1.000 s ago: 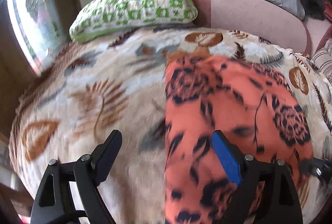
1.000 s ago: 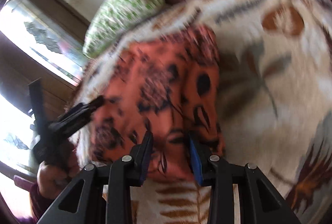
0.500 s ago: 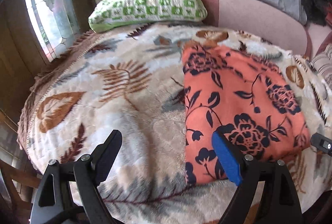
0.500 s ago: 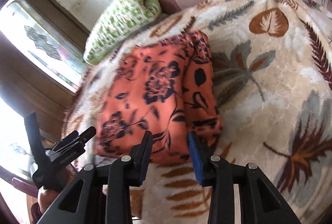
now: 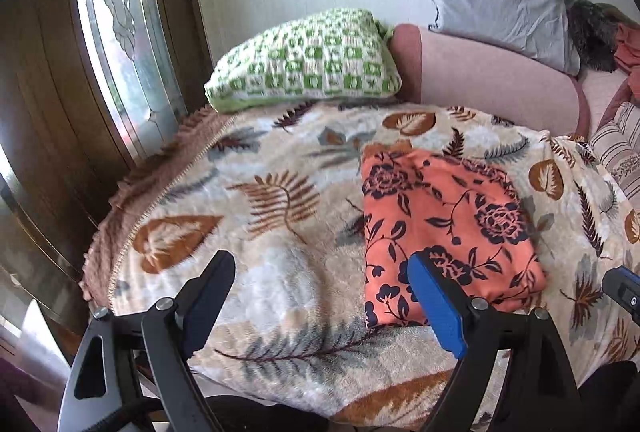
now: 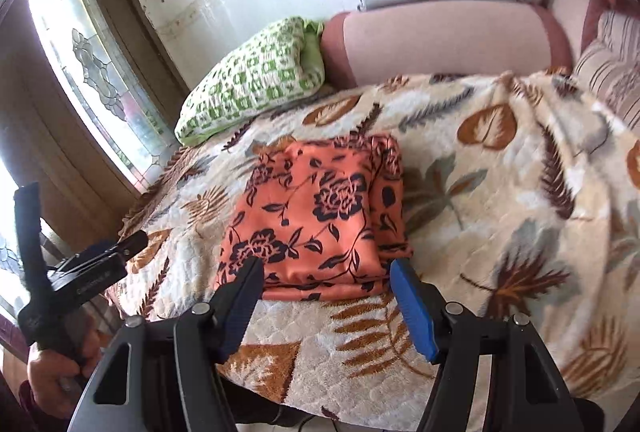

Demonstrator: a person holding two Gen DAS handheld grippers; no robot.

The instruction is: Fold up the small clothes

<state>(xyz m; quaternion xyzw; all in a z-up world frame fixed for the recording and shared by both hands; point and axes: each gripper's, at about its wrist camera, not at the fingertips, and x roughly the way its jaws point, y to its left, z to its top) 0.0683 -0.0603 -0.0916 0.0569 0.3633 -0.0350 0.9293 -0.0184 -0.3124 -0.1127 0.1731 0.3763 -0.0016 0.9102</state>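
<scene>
An orange garment with dark flowers (image 5: 444, 220) (image 6: 316, 216) lies folded into a rectangle on the leaf-patterned blanket (image 5: 260, 216) (image 6: 500, 192). My left gripper (image 5: 320, 280) hovers open above the blanket, left of the garment's near edge, holding nothing. My right gripper (image 6: 326, 282) floats just short of the garment's near edge; its jaws are opening and nothing is between them. In the right wrist view the left gripper (image 6: 84, 264) shows at the far left, held by a hand (image 6: 56, 372).
A green-and-white cushion (image 5: 308, 64) lies at the blanket's far edge against a pink sofa arm (image 5: 488, 80). A grey pillow (image 5: 500, 4) leans behind it. A wooden door with patterned glass (image 5: 116, 28) stands left. Striped fabric (image 6: 616, 68) lies at the right.
Both grippers have pulled up and back from the garment, so more of the bed shows. The right gripper's jaws have spread wider and let go of the garment's edge.
</scene>
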